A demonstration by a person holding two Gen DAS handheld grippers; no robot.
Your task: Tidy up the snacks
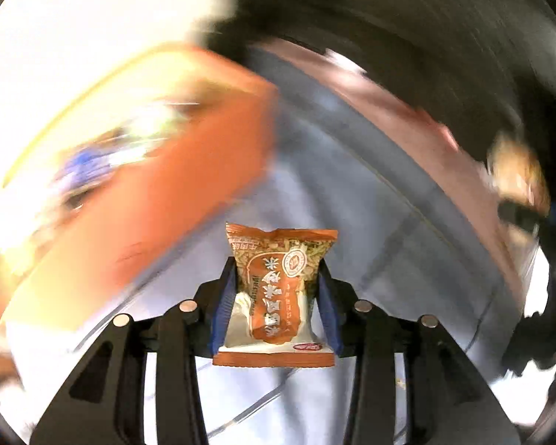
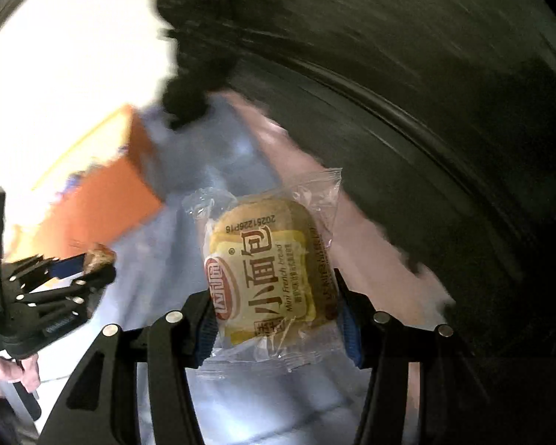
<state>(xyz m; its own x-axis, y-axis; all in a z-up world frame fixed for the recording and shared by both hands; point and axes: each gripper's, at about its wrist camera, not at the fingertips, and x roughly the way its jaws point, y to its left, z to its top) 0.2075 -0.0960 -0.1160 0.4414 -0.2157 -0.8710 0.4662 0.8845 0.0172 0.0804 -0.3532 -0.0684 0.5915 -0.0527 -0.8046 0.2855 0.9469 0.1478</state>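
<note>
We see the left gripper clamped on an orange snack packet, its blue pads pressing the packet's two sides so that it stands upright between them, lifted clear of the pale blue surface below. Up and to the left of it lies an orange box, heavily blurred, with bright colours inside that we cannot make out. The right gripper is about half closed on a mini French bread in a clear wrapper, gripped across its width and tilted, also held above the same pale blue surface. In the right wrist view the left gripper shows at the lower left with the person's hand around its handle, the orange box just behind it. A pink strip borders the surface on the right.
</note>
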